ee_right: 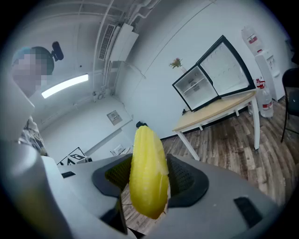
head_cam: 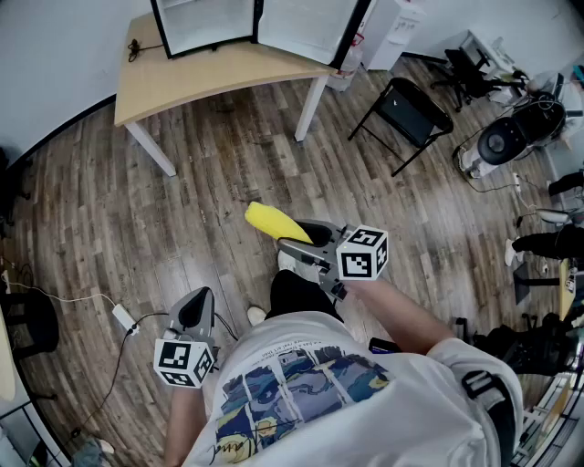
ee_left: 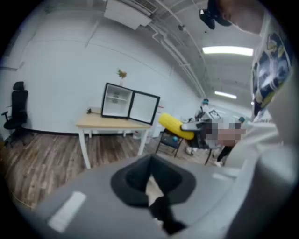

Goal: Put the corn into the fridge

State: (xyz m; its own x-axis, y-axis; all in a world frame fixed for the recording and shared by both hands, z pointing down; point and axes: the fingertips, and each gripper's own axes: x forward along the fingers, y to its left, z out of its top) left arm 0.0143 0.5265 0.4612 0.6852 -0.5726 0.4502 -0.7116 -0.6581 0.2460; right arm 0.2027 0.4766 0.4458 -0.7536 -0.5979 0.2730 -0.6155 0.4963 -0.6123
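Note:
A yellow corn cob (head_cam: 270, 222) sticks out forward from my right gripper (head_cam: 297, 239), which is shut on it at about waist height over the wooden floor. In the right gripper view the corn (ee_right: 148, 172) stands upright between the two black pads. My left gripper (head_cam: 196, 306) hangs lower at my left side, shut and holding nothing; its jaws (ee_left: 152, 184) meet with only a sliver of floor showing between them. The small black fridge (head_cam: 205, 23) stands on a light wooden table (head_cam: 210, 77) ahead. Its door (head_cam: 306, 27) is swung open to the right, showing white shelves (ee_right: 196, 86).
A black folding chair (head_cam: 406, 109) stands right of the table, with a white water dispenser (head_cam: 392, 27) behind it. A white power strip and cable (head_cam: 123, 317) lie on the floor at my left. Equipment and cables (head_cam: 506, 141) crowd the right side. Bare wooden floor lies between me and the table.

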